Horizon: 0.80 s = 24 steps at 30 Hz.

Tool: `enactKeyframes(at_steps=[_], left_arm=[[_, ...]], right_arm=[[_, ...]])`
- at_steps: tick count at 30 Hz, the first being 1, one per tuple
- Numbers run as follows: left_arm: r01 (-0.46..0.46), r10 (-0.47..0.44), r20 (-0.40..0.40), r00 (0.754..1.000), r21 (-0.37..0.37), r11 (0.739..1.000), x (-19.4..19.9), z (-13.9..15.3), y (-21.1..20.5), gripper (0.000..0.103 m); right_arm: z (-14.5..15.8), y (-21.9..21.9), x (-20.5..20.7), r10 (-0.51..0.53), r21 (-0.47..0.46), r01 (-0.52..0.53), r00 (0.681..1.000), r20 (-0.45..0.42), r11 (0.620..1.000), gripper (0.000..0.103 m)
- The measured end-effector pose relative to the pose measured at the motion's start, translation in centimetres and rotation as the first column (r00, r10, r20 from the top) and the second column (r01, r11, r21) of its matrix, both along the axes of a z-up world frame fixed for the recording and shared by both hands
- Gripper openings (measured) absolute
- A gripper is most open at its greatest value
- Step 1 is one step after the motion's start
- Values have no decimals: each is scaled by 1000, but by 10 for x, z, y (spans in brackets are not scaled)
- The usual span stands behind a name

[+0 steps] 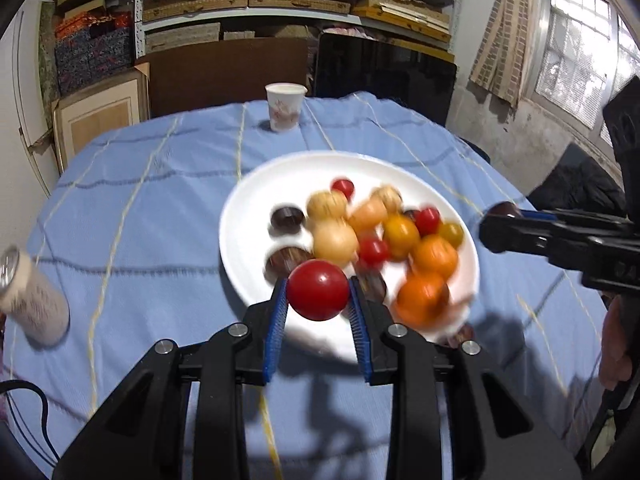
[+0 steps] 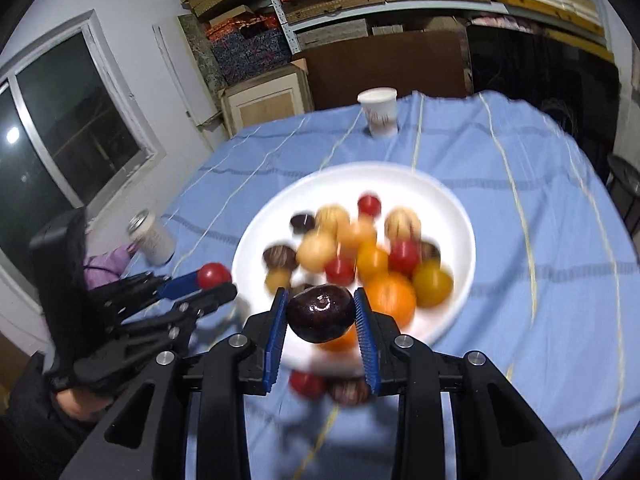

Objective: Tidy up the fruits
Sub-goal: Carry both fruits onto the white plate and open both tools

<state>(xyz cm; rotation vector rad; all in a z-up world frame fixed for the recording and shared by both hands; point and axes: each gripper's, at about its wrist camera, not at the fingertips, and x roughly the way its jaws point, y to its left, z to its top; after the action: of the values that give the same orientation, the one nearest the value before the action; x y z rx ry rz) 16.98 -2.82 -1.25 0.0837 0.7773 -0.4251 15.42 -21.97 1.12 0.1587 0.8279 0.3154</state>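
Observation:
A white plate [image 1: 256,184] [image 2: 452,216] on the blue cloth holds several small fruits: red, yellow, orange, tan and dark ones, blurred by motion. My left gripper [image 1: 318,290] is shut on a red tomato [image 1: 318,290], raised above the plate's near rim. In the right wrist view that same gripper [image 2: 216,280] shows at the left with the tomato [image 2: 213,275]. My right gripper [image 2: 320,314] is shut on a dark purple fruit [image 2: 320,314] over the plate's near edge. It reaches in from the right in the left wrist view, the dark fruit [image 1: 505,209] at its tip.
A paper cup [image 1: 285,106] [image 2: 379,116] stands at the table's far edge. A drink can [image 1: 30,296] [image 2: 152,236] lies on the cloth to the left. A red and a dark fruit [image 2: 328,386] lie on the cloth before the plate. Shelves of boxes fill the back wall.

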Motion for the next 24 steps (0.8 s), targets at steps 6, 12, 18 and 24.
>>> enactKeyframes(at_steps=[6,12,18,24], left_arm=[[-42,42,-32,999,15,999,53,-7,-1,29],[-63,66,-79,995,43,997,85,-28,-1,29],[-84,86,-73,994,25,996,83,-28,2,58],[-65,64,-56,996,-17,998,49,-12,6,61]], right_arm=[[-12,13,74,-54,-62,52,998,-31,997,34],[-33,17,116,-92,-102,86,994,-56,991,34],[-32,14,110,-91,-115,88,996,-19,989,39],[-15,-4,70,-117,-57,118,993,30,991,41]])
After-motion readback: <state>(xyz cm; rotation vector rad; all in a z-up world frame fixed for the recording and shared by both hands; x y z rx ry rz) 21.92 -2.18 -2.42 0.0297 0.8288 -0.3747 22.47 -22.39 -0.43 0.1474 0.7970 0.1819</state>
